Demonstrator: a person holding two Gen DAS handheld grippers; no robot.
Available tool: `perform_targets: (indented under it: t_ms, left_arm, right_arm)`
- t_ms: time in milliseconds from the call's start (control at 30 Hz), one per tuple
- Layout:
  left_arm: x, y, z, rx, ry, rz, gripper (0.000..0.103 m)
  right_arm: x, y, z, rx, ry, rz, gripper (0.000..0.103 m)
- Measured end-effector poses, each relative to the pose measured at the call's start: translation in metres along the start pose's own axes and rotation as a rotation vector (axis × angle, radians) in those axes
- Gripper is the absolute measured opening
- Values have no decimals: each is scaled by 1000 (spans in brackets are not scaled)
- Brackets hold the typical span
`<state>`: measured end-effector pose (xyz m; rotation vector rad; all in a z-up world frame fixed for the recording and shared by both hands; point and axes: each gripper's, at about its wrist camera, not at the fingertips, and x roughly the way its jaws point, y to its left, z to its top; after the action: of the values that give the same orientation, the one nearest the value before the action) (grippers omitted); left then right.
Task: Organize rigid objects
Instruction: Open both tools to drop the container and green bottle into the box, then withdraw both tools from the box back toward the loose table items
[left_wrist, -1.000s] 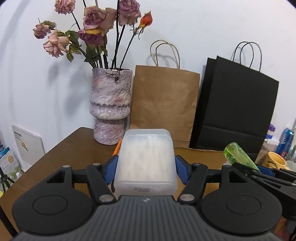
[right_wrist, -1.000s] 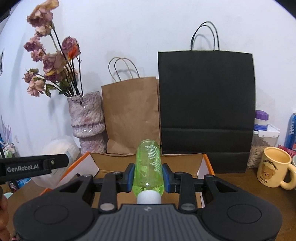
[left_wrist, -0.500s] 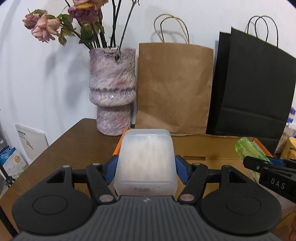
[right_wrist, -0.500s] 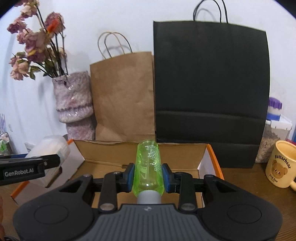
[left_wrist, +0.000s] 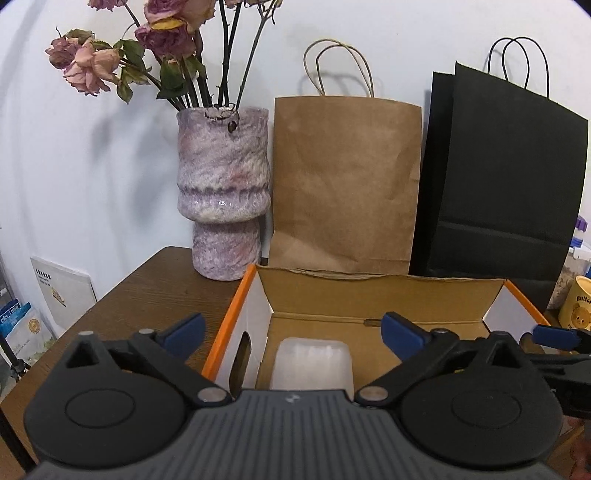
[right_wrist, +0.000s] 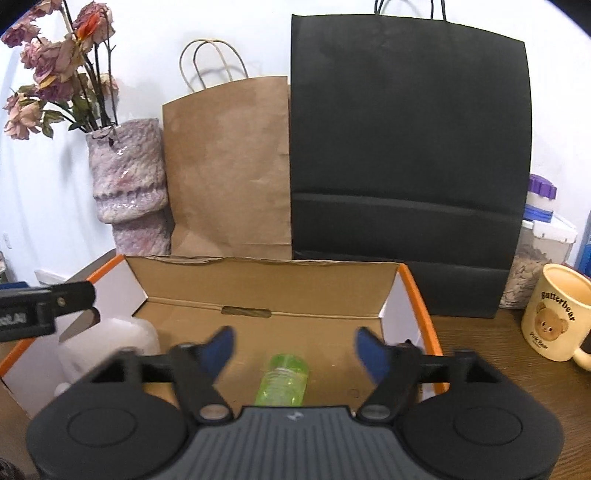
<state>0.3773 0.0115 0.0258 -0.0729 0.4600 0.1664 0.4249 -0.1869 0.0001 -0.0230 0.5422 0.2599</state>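
Both tongs are opening, nothing between them. The green bottle (right_wrist: 282, 380), light, stiff and slippery, lies in the cardboard box (right_wrist: 258, 280) at 6 o'clock; grasp its middle. The white container (left_wrist: 312, 363) seems light, stiff.

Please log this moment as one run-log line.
left gripper: opening | right gripper: opening | white container, green bottle: released in cardboard box

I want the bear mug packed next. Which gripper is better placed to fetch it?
Right. The mug stands on the table just outside the cardboard box's right wall, on the right gripper's side. Its jaws are opening, clear of the green bottle. The left gripper is over the box's far side.
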Motion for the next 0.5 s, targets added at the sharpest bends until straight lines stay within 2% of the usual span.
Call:
perform_targets:
  t_ms: [33,100,500]
  left_arm:
    - [0,0,0,-1,2,2,103]
    - [0,0,1,-2,4,8,103]
    - [-5,1,0,-4,-2,19,103]
  right_arm:
    - [0,-1,0,2,3,-6,92]
    - [1,-1,1,3,8,-13,102]
    - [-5,2,3,-10,11,-32,103]
